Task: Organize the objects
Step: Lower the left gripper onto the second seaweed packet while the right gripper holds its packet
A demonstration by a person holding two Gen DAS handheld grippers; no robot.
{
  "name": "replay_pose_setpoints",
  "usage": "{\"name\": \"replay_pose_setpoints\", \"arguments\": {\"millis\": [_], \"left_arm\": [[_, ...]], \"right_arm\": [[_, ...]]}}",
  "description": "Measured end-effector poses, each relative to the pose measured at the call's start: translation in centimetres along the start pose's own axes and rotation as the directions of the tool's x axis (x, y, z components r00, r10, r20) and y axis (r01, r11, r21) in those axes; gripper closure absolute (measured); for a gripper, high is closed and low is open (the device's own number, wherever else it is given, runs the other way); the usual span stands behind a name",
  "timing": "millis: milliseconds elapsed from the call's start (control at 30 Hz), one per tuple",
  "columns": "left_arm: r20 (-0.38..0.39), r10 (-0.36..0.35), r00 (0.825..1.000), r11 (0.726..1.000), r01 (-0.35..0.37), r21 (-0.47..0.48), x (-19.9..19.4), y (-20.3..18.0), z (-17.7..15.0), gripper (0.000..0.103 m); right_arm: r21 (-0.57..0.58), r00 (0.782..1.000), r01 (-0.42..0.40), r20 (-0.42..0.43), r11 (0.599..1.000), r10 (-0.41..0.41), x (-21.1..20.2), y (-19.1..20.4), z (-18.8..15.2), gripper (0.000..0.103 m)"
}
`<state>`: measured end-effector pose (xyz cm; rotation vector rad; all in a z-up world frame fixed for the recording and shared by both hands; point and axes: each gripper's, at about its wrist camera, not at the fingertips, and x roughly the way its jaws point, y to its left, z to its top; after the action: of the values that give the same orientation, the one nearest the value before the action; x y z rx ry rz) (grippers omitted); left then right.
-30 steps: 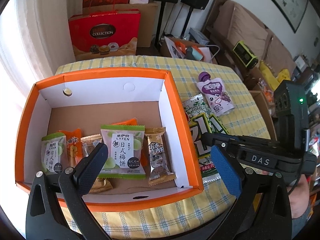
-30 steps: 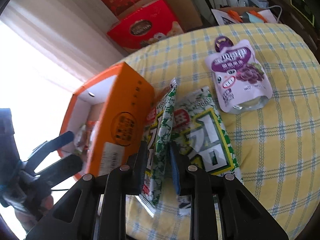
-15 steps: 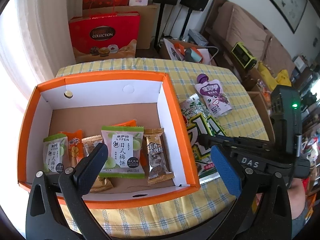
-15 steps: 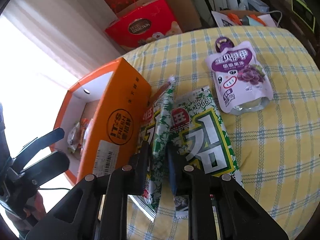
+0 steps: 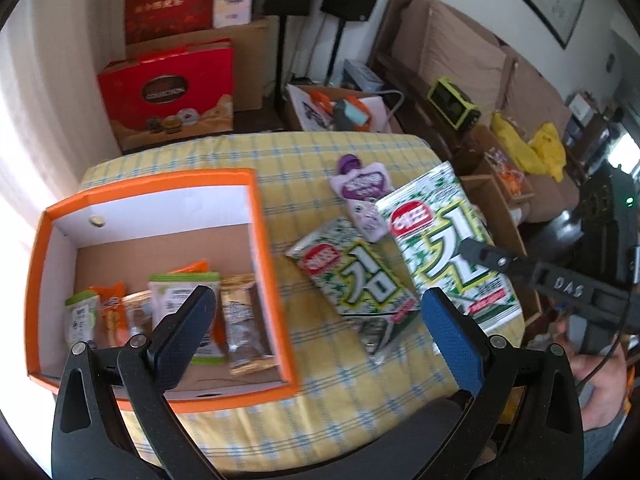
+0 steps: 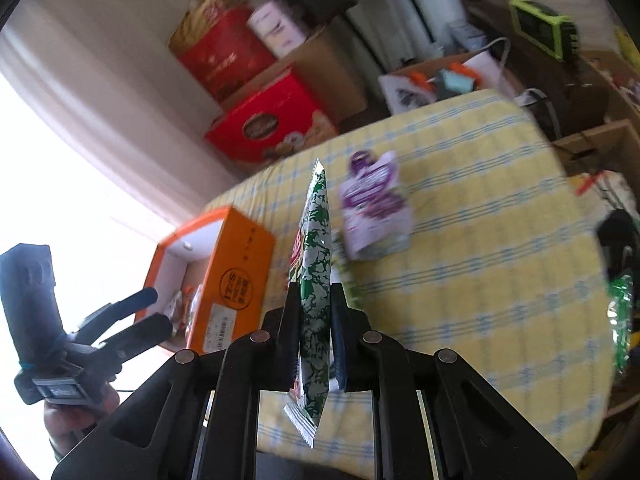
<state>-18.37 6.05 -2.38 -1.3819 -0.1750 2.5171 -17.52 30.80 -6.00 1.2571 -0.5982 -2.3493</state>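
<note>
An orange box (image 5: 262, 240) with a white inside stands at the left of the table and holds several small snack packets (image 5: 184, 300). My left gripper (image 5: 316, 336) hovers open over the box's right wall, holding nothing. My right gripper (image 6: 314, 320) is shut on a green-and-white packet (image 6: 316, 280), lifted clear of the table and seen edge-on; in the left wrist view that packet (image 5: 448, 248) hangs at the right. A second green-and-white packet (image 5: 356, 276) lies flat beside the box. A purple pouch (image 5: 362, 196) lies beyond it.
The table wears a yellow checked cloth (image 5: 320, 160). Behind it stand a red gift box (image 5: 168, 96), cardboard boxes and speaker stands. A sofa and cluttered crates fill the right side. A person's hand (image 6: 76, 416) holds the left gripper (image 6: 132, 320).
My right gripper closed fully on one green-and-white packet and lifted it off the table. The left gripper drew back and to the right, so the box sits further left in its view.
</note>
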Motion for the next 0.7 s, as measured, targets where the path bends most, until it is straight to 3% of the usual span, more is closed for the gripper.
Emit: {"name": "replay_pose_setpoints", "arguments": {"millis": [300,533,700], "left_arm": [[-0.051,-0.012,0.999,1.000,0.013,0.019,2.5,-4.0,0.0,0.001],[-0.078,0.054,0.995,0.998,-0.057,-0.040,4.6,-6.0,0.2,0.000],[-0.143,0.077,0.987,0.994,-0.086,-0.061,7.1,-7.0,0.3,0.000]], "right_arm": [[0.056,0.997,0.040,0.066,0.998,-0.043,-4.6,-3.6,0.0,0.091],[0.094,0.993,0.042,0.107,0.995,-0.053,-6.8,-5.6,-0.5,0.091],[0.112,0.992,0.048,0.114,0.993,-0.061,-7.4,-6.7,-0.6,0.091]]}}
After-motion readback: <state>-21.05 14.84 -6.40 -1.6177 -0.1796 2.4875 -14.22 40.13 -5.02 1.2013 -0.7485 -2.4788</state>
